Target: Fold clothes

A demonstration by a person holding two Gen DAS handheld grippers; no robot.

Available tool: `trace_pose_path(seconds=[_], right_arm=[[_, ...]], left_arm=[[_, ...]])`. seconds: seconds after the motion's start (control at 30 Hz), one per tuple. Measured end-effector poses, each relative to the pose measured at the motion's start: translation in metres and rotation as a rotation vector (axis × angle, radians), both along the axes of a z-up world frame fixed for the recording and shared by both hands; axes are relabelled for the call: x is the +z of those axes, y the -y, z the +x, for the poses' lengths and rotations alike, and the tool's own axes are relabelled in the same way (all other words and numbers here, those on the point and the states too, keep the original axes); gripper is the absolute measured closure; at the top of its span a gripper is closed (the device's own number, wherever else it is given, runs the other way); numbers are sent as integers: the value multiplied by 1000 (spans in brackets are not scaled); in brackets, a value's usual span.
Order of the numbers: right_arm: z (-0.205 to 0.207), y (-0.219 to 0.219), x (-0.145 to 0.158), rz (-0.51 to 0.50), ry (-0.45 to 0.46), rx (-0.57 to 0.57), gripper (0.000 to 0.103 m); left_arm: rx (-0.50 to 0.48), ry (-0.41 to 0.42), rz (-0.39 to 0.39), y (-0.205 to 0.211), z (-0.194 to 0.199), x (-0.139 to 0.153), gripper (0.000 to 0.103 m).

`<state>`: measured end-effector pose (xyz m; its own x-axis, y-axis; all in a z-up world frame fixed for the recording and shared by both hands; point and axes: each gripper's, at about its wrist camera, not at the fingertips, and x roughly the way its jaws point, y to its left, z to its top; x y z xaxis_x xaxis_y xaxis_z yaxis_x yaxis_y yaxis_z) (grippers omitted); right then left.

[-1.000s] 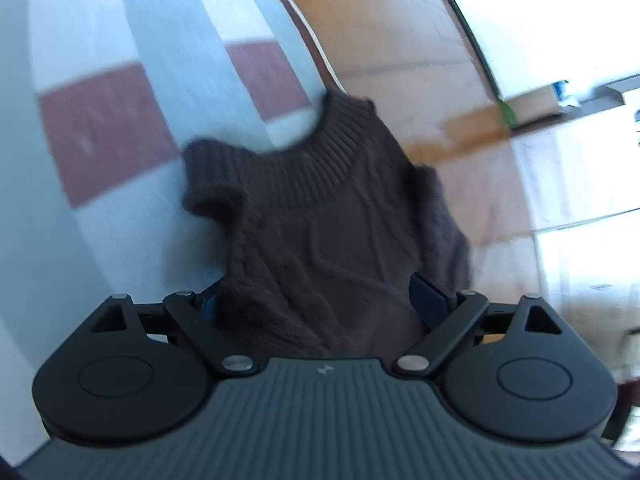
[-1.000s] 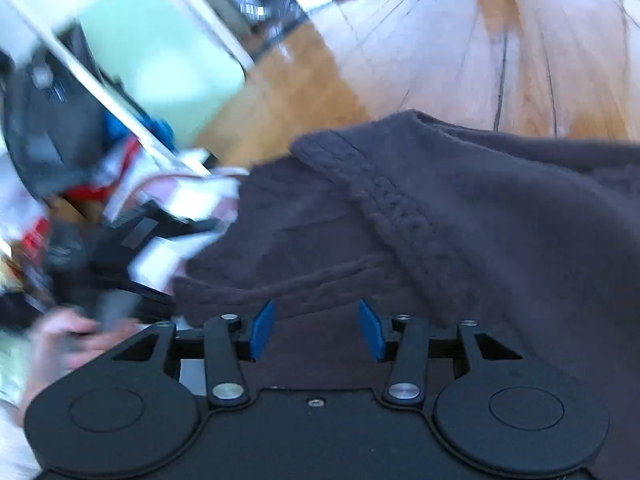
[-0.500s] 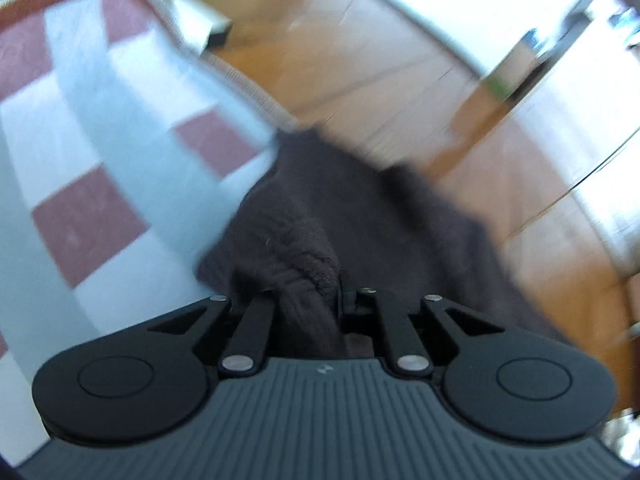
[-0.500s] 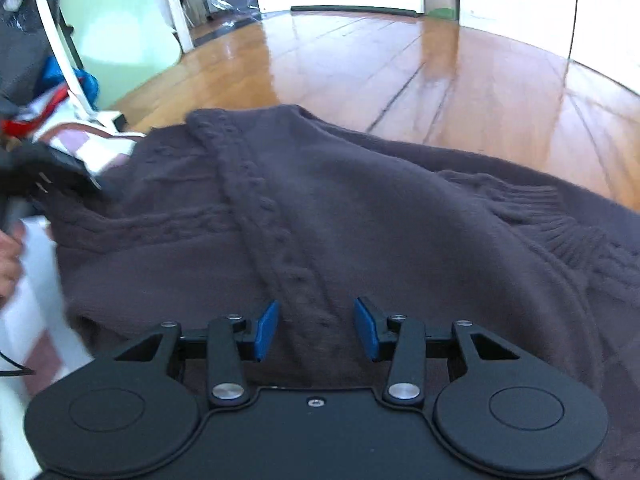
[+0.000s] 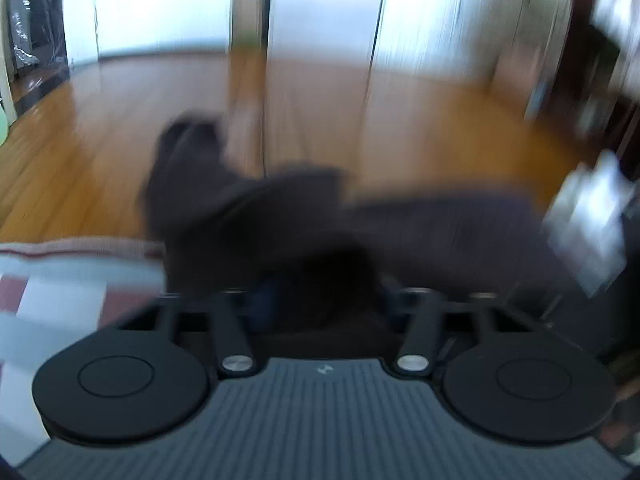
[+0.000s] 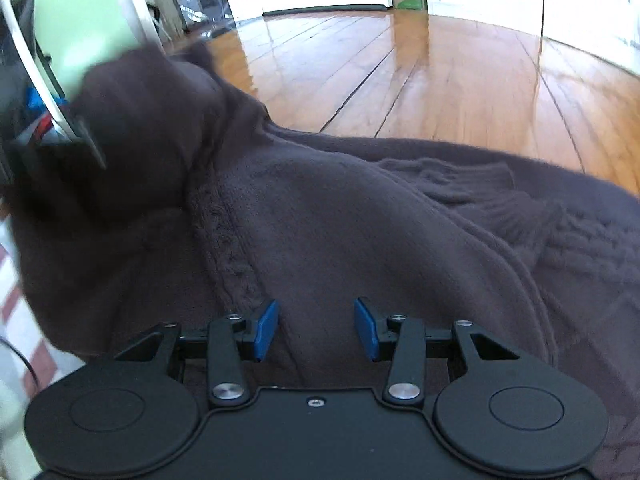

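We are seeing our left gripper [image 5: 324,300], its jaws just reopening, with a bunch of the dark brown sweater [image 6: 360,216] between them; blur hides any grasp. Our right gripper [image 6: 316,330] is hovering released above the sweater, which is lying at the checked blanket's [image 5: 60,280] edge. No writing is legible.
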<state>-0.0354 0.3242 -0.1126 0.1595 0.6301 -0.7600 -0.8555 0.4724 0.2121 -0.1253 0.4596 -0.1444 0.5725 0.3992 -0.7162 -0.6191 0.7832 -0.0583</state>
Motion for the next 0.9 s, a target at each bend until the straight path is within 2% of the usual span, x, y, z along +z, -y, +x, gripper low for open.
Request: trace_pose_path(seconds=[0.03, 0.07, 0.1, 0.17, 0.3, 0.37, 0.47, 0.57, 0.7, 0.77, 0.9], right_arm=[[2, 5, -1, 4, -8, -7, 56], [5, 9, -1, 9, -15, -13, 56], [6, 12, -1, 6, -11, -15, 56], [7, 16, -2, 1, 1, -13, 55], [8, 21, -5, 1, -18, -5, 55], [8, 19, -7, -5, -13, 8, 55], [11, 13, -8, -13, -14, 12, 54], [13, 9, -9, -9, -29, -4, 54], [12, 11, -3, -3, -57, -17, 54], [10, 13, 4, 35, -129, 5, 54], [-2, 14, 16, 103, -294, 75, 52]], left_arm=[[-2, -82, -13, 5, 11, -13, 42], [-14, -110, -40, 5, 12, -21, 42], [-1, -109, -68, 2, 8, -23, 42], [26, -104, -127, -5, -1, -26, 33], [105, 10, -301, -28, -33, -18, 30], [134, 93, -357, -32, -49, -8, 30], [191, 201, -375, -38, -74, 8, 30], [280, 207, -321, -44, -88, 13, 28], [379, 46, -246, -56, -89, 3, 28], [397, -38, -243, -60, -91, -5, 28], [439, -120, -369, -65, -102, -29, 27]])
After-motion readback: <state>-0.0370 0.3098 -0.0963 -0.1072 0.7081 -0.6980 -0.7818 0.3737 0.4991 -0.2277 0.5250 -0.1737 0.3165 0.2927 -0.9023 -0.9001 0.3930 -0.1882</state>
